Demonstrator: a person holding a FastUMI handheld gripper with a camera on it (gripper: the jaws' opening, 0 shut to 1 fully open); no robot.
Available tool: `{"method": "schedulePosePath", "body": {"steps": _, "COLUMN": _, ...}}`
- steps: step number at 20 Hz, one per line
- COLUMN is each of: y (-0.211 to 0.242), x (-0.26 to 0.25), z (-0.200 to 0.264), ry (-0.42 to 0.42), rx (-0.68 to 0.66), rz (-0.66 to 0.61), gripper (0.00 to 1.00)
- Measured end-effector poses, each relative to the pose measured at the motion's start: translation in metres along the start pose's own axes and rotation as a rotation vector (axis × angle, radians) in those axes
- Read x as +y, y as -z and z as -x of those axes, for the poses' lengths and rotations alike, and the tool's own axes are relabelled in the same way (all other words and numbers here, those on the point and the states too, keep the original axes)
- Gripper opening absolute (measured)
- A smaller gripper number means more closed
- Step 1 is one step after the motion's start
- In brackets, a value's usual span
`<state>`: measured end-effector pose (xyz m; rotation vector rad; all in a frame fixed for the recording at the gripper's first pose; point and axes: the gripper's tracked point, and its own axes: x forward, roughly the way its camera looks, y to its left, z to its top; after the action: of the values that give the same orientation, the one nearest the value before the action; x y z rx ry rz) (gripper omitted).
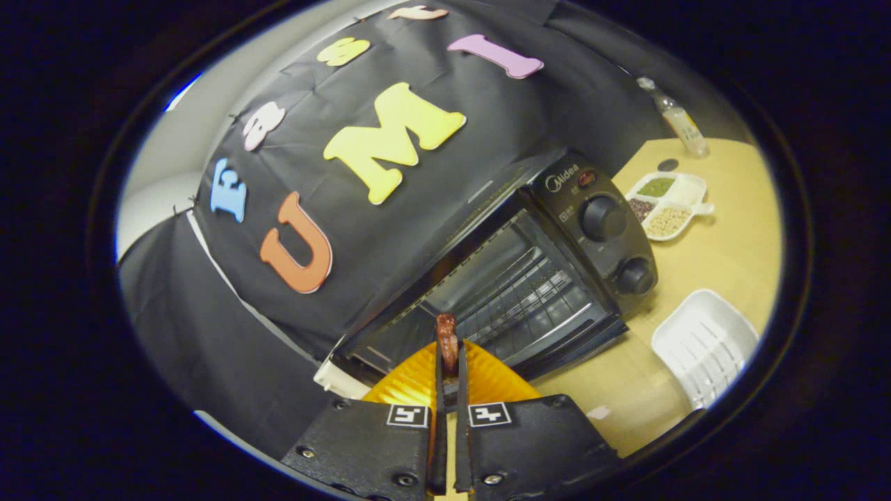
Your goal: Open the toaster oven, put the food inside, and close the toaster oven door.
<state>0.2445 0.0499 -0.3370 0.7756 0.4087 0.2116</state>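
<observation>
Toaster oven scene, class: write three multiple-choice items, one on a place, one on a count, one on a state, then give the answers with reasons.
1. Where does the white basket sit?
A. on the table beside the toaster oven
B. inside the oven
C. on top of the oven

2. How many round knobs does the oven's panel carry?
A. one
B. two
C. four

3. What is the state of the oven door?
A. shut
B. taken off
C. open, folded down

Answers:
1. A, it rests on the wooden table next to the knob panel.
2. B, an upper knob and a lower knob show.
3. C, the rack inside is bare to view, and the gripper holds brown food pinched between its fingers ahead of the opening.
</observation>
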Motion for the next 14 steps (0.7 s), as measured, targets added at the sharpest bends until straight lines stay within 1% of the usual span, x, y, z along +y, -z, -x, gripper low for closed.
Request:
{"method": "schedulePosePath", "body": {"steps": 3, "y": 0.003, "x": -0.008, "z": -0.025, "ry": -0.013, "rx": 0.016, "rz": -0.143, "gripper": 0.08}}
{"method": "schedulePosePath", "body": {"steps": 5, "y": -0.005, "x": -0.012, "z": -0.039, "ry": -0.027, "rx": -0.006, "rz": -0.208, "gripper": 0.08}}
{"method": "schedulePosePath", "body": {"steps": 6, "y": -0.007, "x": -0.017, "z": -0.044, "ry": -0.021, "rx": -0.021, "rz": -0.219, "gripper": 0.08}}
{"method": "schedulePosePath", "body": {"steps": 8, "y": -0.013, "x": -0.031, "z": -0.054, "ry": 0.019, "rx": -0.061, "rz": -0.228, "gripper": 0.08}}
{"method": "schedulePosePath", "body": {"steps": 10, "y": -0.019, "x": -0.036, "z": -0.061, "ry": 0.019, "rx": -0.097, "rz": -0.241, "gripper": 0.08}}
{"method": "schedulePosePath", "body": {"steps": 12, "y": -0.018, "x": -0.042, "z": -0.067, "ry": 0.035, "rx": -0.107, "rz": -0.223, "gripper": 0.08}}
{"method": "schedulePosePath", "body": {"steps": 14, "y": -0.018, "x": -0.043, "z": -0.070, "ry": 0.031, "rx": -0.112, "rz": -0.218, "gripper": 0.08}}
